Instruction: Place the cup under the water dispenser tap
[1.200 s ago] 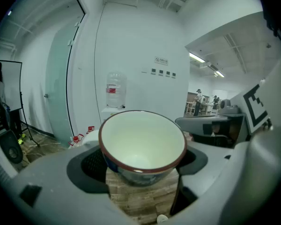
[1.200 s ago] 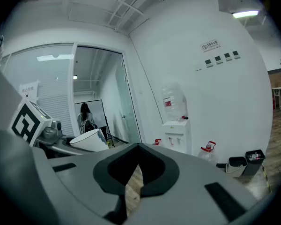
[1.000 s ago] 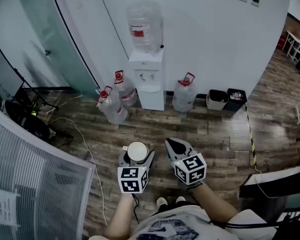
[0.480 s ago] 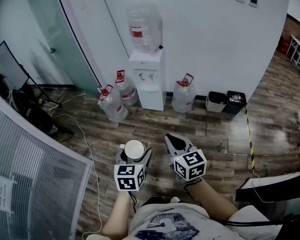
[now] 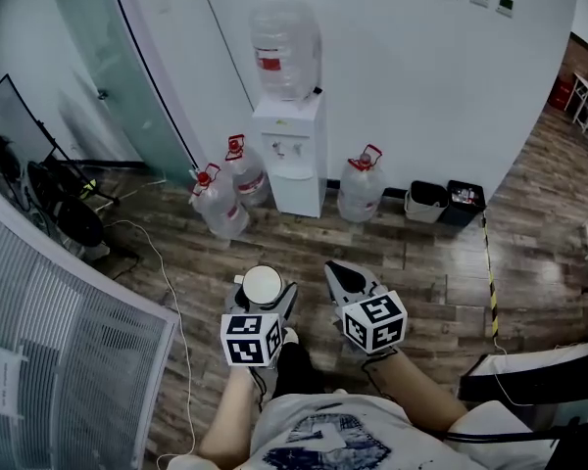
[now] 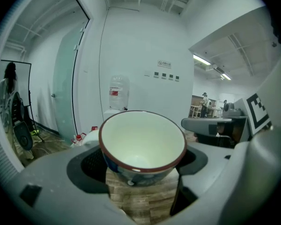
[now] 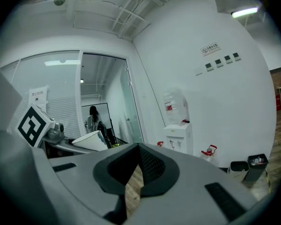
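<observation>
White cup (image 6: 143, 142) pinched between the jaws of the left gripper (image 5: 264, 302), held above the wooden floor (image 5: 421, 262), well apart from the water dispenser (image 5: 290, 155) at the wall; placing under the tap (image 5: 280, 149) not yet done; right gripper (image 5: 345, 280) pressed together, empty.

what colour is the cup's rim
Dark red on the cup; clearest in the left gripper view.
</observation>
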Demonstrator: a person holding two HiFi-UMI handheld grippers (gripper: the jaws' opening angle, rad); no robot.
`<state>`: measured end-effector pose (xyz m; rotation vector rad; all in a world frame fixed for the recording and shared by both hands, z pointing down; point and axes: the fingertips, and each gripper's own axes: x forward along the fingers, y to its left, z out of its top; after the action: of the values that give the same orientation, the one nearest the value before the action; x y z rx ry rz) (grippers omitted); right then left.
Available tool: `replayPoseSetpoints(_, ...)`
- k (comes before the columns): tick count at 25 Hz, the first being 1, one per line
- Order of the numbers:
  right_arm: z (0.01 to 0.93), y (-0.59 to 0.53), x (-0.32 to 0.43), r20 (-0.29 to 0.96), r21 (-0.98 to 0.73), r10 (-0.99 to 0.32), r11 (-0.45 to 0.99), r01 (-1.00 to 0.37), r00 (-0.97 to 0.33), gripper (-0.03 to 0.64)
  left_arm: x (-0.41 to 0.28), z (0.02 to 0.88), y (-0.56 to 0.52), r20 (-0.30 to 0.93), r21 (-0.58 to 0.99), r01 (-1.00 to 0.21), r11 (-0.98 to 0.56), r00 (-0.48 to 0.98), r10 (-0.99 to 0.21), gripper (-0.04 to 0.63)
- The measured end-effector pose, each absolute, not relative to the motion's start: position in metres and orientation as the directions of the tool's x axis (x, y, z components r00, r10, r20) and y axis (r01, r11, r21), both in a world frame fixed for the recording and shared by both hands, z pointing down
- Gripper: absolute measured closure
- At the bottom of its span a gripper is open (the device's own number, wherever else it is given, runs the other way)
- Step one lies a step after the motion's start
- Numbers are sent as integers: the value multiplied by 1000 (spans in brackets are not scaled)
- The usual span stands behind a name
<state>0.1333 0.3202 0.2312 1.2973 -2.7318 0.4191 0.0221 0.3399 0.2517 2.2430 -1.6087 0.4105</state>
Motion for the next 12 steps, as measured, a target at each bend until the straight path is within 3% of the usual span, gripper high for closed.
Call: replayPoseSetpoints(12, 249, 190, 69, 229, -224, -771, 552, -803, -594, 597, -44, 262, 205, 440, 107, -933, -343, 354, -825, 156)
